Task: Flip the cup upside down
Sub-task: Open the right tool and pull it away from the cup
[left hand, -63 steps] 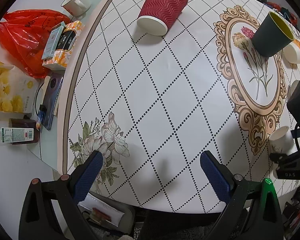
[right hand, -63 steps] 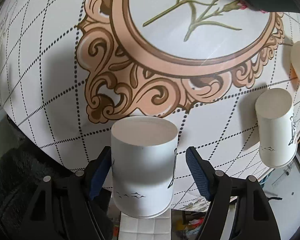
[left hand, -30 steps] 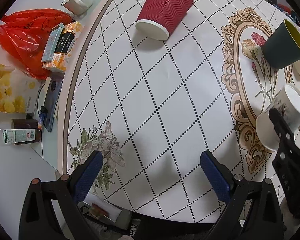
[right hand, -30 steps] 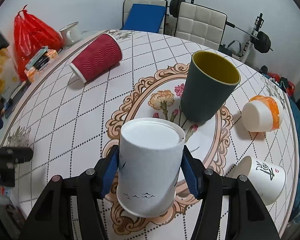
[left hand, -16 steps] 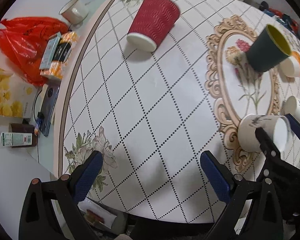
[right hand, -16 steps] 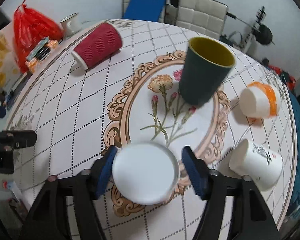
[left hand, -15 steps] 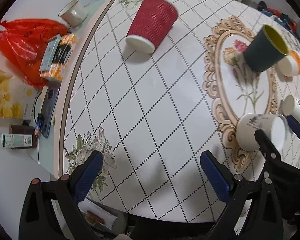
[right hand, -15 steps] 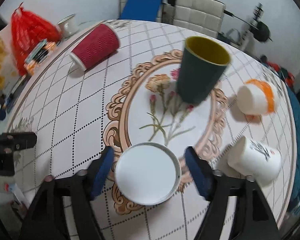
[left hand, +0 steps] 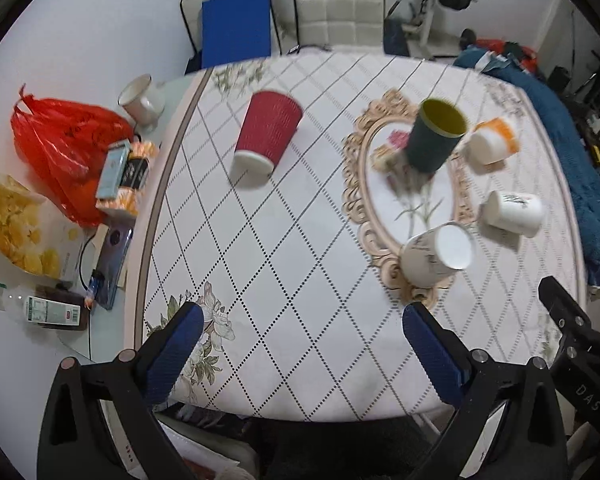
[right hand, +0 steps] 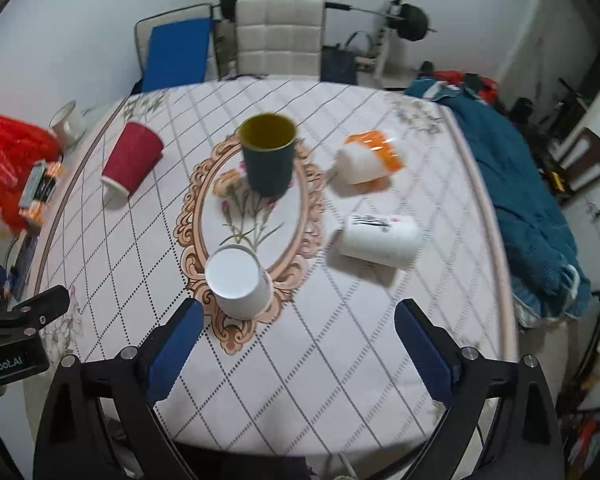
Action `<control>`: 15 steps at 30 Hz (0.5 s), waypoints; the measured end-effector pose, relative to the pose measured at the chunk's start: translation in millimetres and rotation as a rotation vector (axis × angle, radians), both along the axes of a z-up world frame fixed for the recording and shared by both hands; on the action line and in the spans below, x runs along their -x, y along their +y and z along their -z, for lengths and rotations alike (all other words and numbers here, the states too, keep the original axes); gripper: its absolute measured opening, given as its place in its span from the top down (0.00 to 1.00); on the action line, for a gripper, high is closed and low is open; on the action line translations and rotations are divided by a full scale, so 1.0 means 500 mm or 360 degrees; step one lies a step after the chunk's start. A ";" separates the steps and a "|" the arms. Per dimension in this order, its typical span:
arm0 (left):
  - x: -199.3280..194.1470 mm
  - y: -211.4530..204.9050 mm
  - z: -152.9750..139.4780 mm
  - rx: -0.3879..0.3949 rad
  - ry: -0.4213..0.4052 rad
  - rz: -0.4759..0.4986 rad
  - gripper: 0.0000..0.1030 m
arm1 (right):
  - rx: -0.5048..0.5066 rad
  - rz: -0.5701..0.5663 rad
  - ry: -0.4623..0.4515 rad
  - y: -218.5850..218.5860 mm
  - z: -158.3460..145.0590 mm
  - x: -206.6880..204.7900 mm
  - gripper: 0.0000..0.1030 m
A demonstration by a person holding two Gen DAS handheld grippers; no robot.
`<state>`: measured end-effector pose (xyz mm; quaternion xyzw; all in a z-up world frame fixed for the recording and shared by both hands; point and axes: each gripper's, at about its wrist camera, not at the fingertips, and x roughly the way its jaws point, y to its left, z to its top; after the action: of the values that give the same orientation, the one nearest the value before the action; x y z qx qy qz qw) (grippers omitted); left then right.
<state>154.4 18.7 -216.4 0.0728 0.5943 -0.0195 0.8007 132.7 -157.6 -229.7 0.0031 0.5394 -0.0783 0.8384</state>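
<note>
A white paper cup (right hand: 238, 282) stands upside down, base up, on the ornate frame print near the table's front; it also shows in the left wrist view (left hand: 436, 254). My right gripper (right hand: 296, 344) is open and empty, pulled back above the table's front edge, the cup just ahead of its left finger. My left gripper (left hand: 304, 350) is open and empty over the front left of the table. The right gripper's body (left hand: 580, 344) shows at the left wrist view's right edge.
A dark green cup (right hand: 268, 160) stands upright in the middle. A red ribbed cup (right hand: 130, 164), an orange-banded cup (right hand: 370, 162) and a white printed cup (right hand: 380, 242) lie on their sides. A red bag (left hand: 60, 148), boxes and a phone sit off the left edge. Chairs stand behind.
My right gripper set the white cup base-up on the frame print, opened and drew back and up. My left gripper rose and tilted, showing more of the room.
</note>
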 end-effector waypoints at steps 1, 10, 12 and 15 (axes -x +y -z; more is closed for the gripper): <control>0.008 -0.003 -0.016 0.0012 -0.0018 0.0009 0.01 | 0.0001 0.0014 -0.0011 -0.003 -0.017 0.012 0.05; 0.086 -0.023 -0.141 0.0015 -0.0186 0.0036 0.01 | -0.0018 0.0051 -0.0074 -0.020 -0.143 0.108 0.05; 0.110 -0.028 -0.169 0.0023 -0.0209 0.0033 0.01 | -0.0016 0.0056 -0.0083 -0.025 -0.171 0.127 0.05; 0.144 -0.035 -0.207 0.0027 -0.0247 0.0028 0.01 | -0.0012 0.0053 -0.0128 -0.033 -0.227 0.165 0.05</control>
<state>82.5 1.1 -113.0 0.0726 0.5296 -0.0260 0.8447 50.1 -174.0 -116.3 0.0185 0.5055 -0.0901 0.8579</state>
